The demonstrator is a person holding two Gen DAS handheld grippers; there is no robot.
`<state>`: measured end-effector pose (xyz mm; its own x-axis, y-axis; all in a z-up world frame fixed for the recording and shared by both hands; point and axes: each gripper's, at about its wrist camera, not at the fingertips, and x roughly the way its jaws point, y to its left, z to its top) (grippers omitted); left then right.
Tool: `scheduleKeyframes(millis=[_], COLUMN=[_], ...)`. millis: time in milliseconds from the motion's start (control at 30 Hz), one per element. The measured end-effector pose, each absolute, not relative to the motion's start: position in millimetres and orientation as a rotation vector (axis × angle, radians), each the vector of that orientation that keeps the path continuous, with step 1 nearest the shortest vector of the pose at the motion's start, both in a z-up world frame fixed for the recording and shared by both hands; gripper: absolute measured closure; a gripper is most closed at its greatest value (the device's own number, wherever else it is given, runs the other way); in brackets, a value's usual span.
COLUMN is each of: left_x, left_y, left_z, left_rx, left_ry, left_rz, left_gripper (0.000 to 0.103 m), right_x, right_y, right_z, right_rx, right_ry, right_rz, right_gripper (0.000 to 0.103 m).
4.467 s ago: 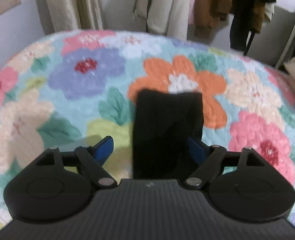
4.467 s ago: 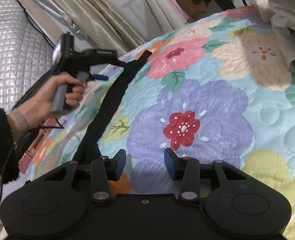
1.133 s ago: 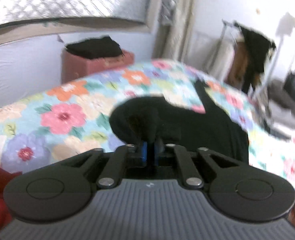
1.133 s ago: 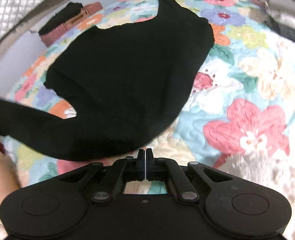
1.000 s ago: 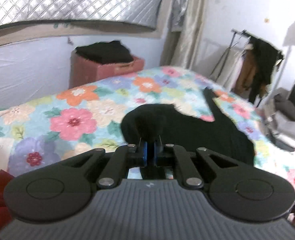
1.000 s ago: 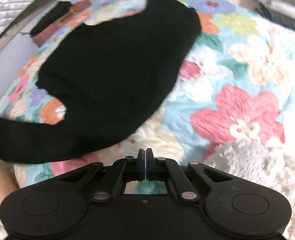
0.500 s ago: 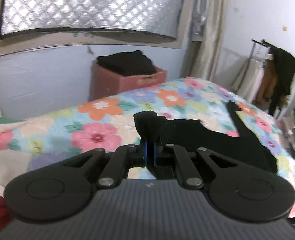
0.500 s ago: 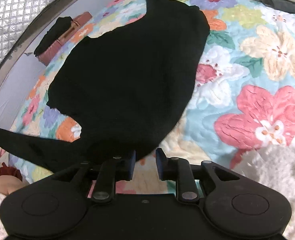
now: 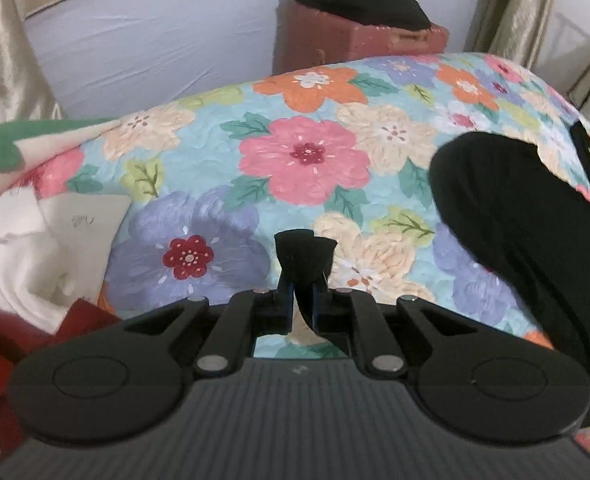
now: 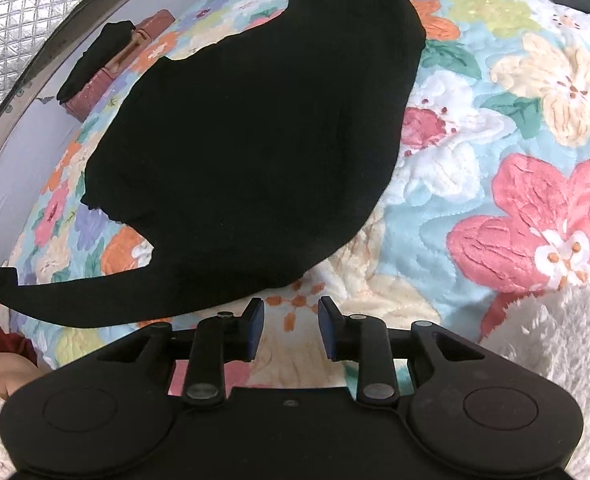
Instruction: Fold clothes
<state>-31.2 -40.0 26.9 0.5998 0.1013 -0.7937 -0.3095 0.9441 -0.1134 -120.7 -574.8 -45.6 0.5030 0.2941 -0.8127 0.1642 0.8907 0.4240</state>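
Left tongs [image 9: 303, 300] pinch the black sweater's [image 10: 255, 128] sleeve cuff [image 9: 305, 256]. Right tongs [image 10: 291, 324] gape wide above the floral bedspread [image 10: 515, 208].

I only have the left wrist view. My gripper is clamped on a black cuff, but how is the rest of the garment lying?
Observer: In the right wrist view the black top lies spread flat on the floral bedspread, one sleeve drawn out sideways toward your left gripper.
Operator: Is the right gripper on it?
Observer: No. The right gripper is open, just short of the garment's near edge, holding nothing.
Operator: Anything close to that gripper?
Observer: A fluffy white fabric sits at its right side.
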Motion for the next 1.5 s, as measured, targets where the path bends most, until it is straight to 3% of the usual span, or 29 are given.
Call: scheduleKeyframes(millis=[233, 467, 533, 733, 933, 1000, 1100, 1500], left_x=[-34.3, -43.3, -49.2, -64.5, -88.9, -99.6, -119.3, -173.1], left_y=[-35.7, -39.8, -48.6, -114.6, -186.4, -209.6, -247.3, -315.0], left_z=[27.0, 37.5, 45.7, 74.4, 91.9, 95.4, 100.7, 99.9], left_rx=[-0.264, -0.173, -0.174, -0.056, -0.023, -0.004, 0.034, 0.134], left_ry=[0.892, 0.866, 0.856, 0.826, 0.845, 0.852, 0.848, 0.857], left_rz=[0.281, 0.390, 0.358, 0.232, 0.042, -0.018, -0.129, -0.180], left_gripper=[0.093, 0.078, 0.058, 0.019, 0.007, 0.006, 0.005, 0.000], right_x=[-118.2, -118.3, -118.2, -120.6, -140.7, -148.0, -158.5, -209.6], right_y=[-580.8, -577.9, -573.9, -561.5, -549.7, -541.2, -526.7, -512.8], right_z=[-42.9, -43.9, -42.2, -33.8, 3.8, 26.9, 56.0, 94.0], right_rx=[0.547, 0.560, 0.532, 0.443, 0.431, 0.405, 0.315, 0.150], right_ry=[0.974, 0.953, 0.947, 0.926, 0.841, 0.819, 0.806, 0.756], right_rz=[0.073, 0.037, 0.037, 0.038, 0.104, 0.135, 0.113, 0.061], right_gripper=[0.055, 0.048, 0.048, 0.047, 0.046, 0.032, 0.023, 0.022])
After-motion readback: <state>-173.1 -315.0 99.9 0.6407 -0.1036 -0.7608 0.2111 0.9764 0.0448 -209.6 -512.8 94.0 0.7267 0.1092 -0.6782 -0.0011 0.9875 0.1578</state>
